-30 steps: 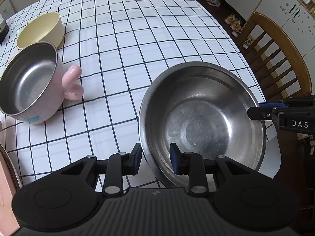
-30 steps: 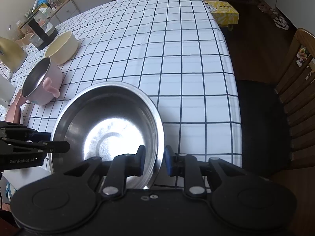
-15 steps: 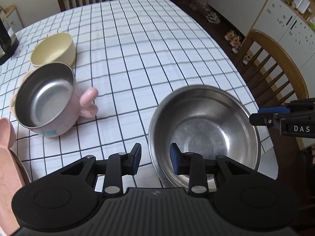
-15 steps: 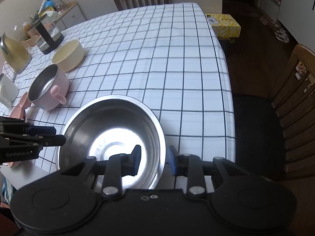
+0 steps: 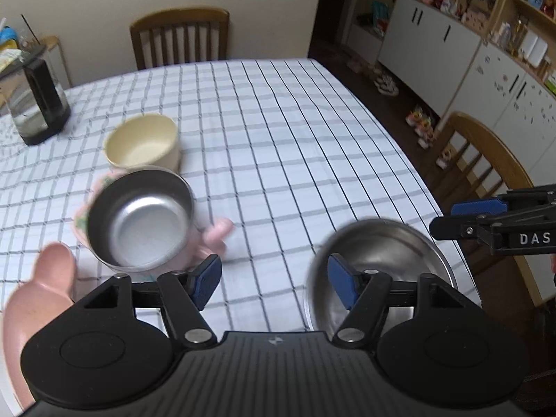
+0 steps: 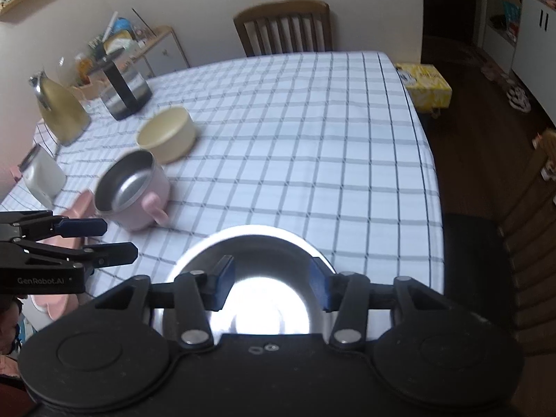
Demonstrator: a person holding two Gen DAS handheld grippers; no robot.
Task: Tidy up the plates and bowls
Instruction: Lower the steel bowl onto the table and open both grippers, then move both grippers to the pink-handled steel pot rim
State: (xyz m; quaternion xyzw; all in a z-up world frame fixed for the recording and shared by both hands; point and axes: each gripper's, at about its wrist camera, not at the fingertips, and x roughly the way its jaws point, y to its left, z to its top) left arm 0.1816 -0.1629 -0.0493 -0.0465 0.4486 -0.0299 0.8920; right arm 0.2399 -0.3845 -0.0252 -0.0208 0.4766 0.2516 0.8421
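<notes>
Both grippers have lifted away from the steel bowl (image 5: pixel 378 264) since the earlier frames, where each one pinched its rim; the jaws of both have just been opening, and the bowl now rests free on the checked tablecloth (image 5: pixel 278 139) near the table's front edge.

Left gripper (image 5: pixel 274 278): fingers spread wide, nothing between them. In the left wrist view the bowl sits at lower right, partly behind the right-hand finger, with no pad pressing on it.

Right gripper (image 6: pixel 271 286): fingers spread, pads clear of the rim. In the right wrist view the bowl fills the lower centre, directly below the open jaws.

Remaining items, left wrist view:
- Pink pot (image 5: pixel 139 222) with steel lining, left of centre, handle pointing right.
- Cream bowl (image 5: pixel 142 144) just behind the pot, upper left.
- Pink dish (image 5: pixel 38 295) at the lower left edge, partly cut off by the frame; its form cannot be told.

Task status, as a judgement: the steel bowl appears to be set down at its place, which completes one placement. The pink pot, cream bowl and pink dish stand separately and unstacked, so most of the organizing appears left to do. No stack or grouped set is visible yet.
</notes>
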